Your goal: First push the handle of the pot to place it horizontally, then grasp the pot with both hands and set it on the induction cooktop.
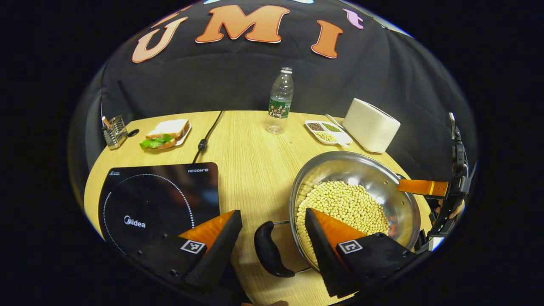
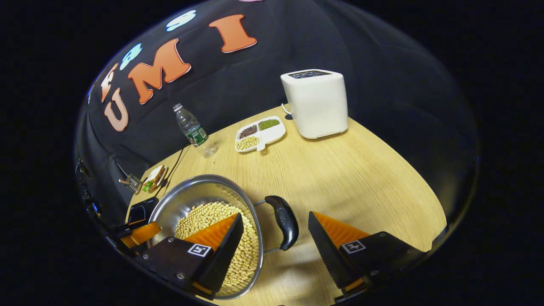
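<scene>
Looking from left gripper view: my left gripper is spread open, its fingers astride the pot's black handle without touching it.
Pot: on the table, right of the cooktop, full of beans.
Writing: "Midea" and "HEGON" on the cooktop; bottle label unreadable.
Cut off: right gripper at the far rim, its state unclear.
Right gripper view: my right gripper gapes around the other handle, touching nothing.
Hidden: cooktop mostly behind the pot.

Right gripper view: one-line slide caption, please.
Open right gripper straddles the black side handle of a steel pot of soybeans on the wooden table.
</scene>
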`<state>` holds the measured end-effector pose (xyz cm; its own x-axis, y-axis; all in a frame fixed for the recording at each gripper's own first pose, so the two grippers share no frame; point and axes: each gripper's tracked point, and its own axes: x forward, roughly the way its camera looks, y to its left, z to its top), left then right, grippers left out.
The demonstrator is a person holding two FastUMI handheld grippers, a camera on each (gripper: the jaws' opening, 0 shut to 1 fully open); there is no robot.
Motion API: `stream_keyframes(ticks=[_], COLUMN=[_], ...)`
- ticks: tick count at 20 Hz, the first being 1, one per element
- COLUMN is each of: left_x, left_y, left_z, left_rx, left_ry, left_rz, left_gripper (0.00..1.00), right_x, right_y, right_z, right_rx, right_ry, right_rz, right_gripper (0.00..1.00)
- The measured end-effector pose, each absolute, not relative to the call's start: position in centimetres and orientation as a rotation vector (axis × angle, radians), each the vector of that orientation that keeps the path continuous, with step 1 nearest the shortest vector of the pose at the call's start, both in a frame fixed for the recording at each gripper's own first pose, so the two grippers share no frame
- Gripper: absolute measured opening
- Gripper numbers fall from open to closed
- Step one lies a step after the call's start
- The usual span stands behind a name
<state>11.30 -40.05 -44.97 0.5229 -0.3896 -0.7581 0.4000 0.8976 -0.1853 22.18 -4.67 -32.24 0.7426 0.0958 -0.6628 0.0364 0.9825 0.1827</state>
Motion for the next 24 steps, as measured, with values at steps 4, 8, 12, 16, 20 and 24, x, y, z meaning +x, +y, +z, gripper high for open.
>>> stream_keyframes(ticks=[4, 8, 12, 16, 20, 24], left_x=[10.9, 10.5, 8.8, 8.7, 9.8, 11.6], left_y=[-40.8, -40.6, -40.7, -40.7, -39.8, -38.1], left_z=[-46.2, -47.0, -47.4, -47.8, -47.1, -45.4], left_rx=[-0.031, -0.07, -0.191, -0.148, -0.126, -0.12], left_ry=[0.948, 0.991, 1.161, 1.172, 1.132, 1.089], left_rz=[-0.486, -0.474, -0.462, -0.462, -0.485, -0.499], left_gripper=[0.92, 0.7, 0.64, 0.6, 0.59, 0.59], right_x=[23.7, 23.5, 22.8, 20.8, 19.8, 18.5], right_y=[-3.6, -3.6, -3.9, -4.5, -4.1, -2.5], right_z=[-34.4, -35.1, -35.0, -34.6, -31.7, -28.7], right_rx=[0.214, 0.204, 0.212, 0.24, 0.255, 0.268], right_ry=[0.784, 0.793, 0.779, 0.801, 0.755, 0.727], right_rz=[0.06, 0.098, 0.096, 0.068, 0.065, 0.083], right_gripper=[0.93, 0.68, 0.64, 0.61, 0.61, 0.61])
